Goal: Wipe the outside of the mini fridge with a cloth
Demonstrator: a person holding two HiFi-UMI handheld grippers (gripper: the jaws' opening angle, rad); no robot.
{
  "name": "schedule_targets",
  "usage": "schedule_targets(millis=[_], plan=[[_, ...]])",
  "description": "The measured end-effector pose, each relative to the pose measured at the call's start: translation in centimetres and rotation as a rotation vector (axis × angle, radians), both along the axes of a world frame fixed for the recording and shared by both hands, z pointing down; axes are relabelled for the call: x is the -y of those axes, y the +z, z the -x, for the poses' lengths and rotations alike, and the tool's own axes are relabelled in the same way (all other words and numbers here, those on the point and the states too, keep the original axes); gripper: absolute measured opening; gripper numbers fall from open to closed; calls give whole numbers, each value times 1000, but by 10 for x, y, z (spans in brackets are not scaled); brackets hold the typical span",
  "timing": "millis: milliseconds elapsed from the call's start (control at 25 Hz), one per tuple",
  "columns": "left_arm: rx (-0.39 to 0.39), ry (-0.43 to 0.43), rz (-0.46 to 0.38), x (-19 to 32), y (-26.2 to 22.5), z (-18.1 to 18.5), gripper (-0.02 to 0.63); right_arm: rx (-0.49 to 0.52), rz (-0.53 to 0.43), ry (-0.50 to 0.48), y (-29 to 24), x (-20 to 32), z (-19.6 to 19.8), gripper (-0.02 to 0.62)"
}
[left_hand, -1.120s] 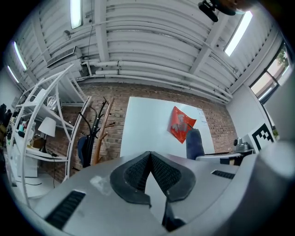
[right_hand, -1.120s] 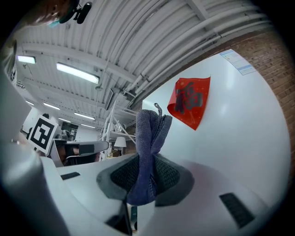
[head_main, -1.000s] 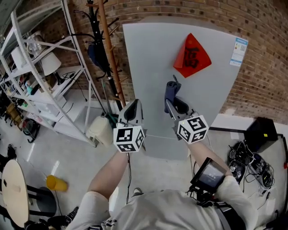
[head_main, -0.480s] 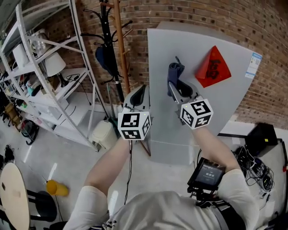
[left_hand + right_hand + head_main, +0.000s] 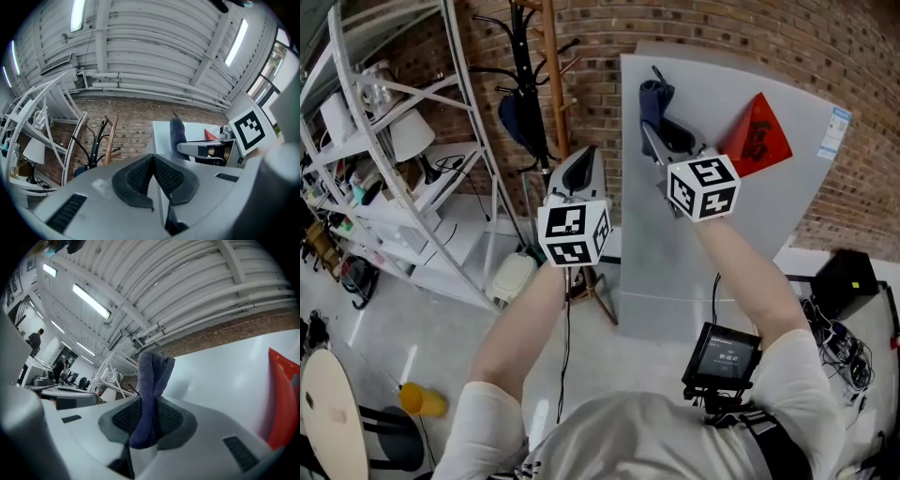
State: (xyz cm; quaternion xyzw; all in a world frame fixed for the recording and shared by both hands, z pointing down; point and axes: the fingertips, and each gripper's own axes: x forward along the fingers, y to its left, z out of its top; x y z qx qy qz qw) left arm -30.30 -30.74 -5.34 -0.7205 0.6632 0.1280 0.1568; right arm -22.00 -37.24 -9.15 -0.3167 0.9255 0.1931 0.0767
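Right gripper (image 5: 149,416) fingers (image 5: 123,417) clamp folded blue cloth (image 5: 153,376), upright; pale fridge panel (image 5: 225,376) behind, red paper ornament (image 5: 282,399) at right edge.

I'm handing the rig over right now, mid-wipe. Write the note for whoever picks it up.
Right gripper: shut on the blue cloth, raised at the upper left of the mini fridge front, left of the red sticker; contact with the panel unclear.
Left gripper: shut, empty, beside the fridge's left edge.
Done: can't tell which areas are wiped.
Left: probably the rest of the front, then the sides.
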Motion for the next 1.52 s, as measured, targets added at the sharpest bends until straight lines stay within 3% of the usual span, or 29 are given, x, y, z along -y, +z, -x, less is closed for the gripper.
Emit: schedule_targets(millis=[480,1080,1520], plan=[[-15,51,-12,13,-11,-11,4,-67,8,65,-11,9,-1,91],[-24,177,3,34,-8,-91,5,-55,22,199,-18,22,-100,91],[-40,229,36,53,-2,-140,5,-17,30,226,-32,26,-170,91]])
